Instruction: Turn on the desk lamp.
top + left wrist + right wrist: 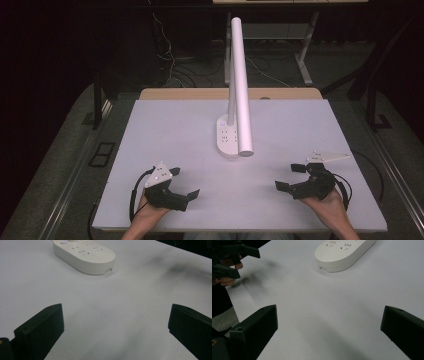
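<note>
A pale grey table [165, 130] stands in a dark room with cables on the floor behind it. A white power strip [227, 136] lies near mid-table under a white lamp bar [240, 85]. The left claw [184, 189] and right claw [289, 176] rest near the front edge, both spread wide and holding nothing

A white table [175, 125] carries a white oval power strip [227, 137] lying flat near its middle, sockets facing up. A white lamp post [231, 107] rises from the strip's far end. Around the strip the tabletop is bare white surface.
</note>
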`<state>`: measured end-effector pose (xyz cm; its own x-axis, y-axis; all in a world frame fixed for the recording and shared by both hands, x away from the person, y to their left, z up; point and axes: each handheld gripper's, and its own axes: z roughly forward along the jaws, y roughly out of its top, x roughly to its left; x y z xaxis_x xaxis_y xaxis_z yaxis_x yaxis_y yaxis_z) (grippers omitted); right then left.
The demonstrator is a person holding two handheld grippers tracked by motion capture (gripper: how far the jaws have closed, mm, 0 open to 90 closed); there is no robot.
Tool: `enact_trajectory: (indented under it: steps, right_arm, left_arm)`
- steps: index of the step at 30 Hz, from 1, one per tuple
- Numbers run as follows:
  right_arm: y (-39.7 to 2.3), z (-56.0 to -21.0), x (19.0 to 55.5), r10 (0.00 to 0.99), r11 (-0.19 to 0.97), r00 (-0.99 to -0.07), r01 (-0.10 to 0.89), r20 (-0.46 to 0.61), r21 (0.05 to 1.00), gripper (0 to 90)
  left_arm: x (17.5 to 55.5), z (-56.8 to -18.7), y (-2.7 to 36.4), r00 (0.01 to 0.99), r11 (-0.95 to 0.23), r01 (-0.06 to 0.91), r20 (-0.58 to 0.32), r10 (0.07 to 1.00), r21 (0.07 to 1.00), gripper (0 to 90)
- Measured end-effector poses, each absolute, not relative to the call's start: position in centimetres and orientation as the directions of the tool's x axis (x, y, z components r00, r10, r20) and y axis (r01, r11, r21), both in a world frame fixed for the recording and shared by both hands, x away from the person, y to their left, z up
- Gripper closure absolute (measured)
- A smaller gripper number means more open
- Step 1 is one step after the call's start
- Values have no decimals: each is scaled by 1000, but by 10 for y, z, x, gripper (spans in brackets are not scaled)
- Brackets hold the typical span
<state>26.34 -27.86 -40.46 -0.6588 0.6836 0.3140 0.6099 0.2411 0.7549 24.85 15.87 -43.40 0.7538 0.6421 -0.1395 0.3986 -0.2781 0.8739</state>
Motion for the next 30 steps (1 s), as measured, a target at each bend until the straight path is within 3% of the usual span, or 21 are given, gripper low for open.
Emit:
enact_trajectory:
  steps: [30]
  right_arm:
    - [-252, -359, 311, 640, 306, -715, 572, 281, 761, 3]
  left_arm:
    - [249, -434, 159, 752, -276, 396, -137, 645, 876, 0]
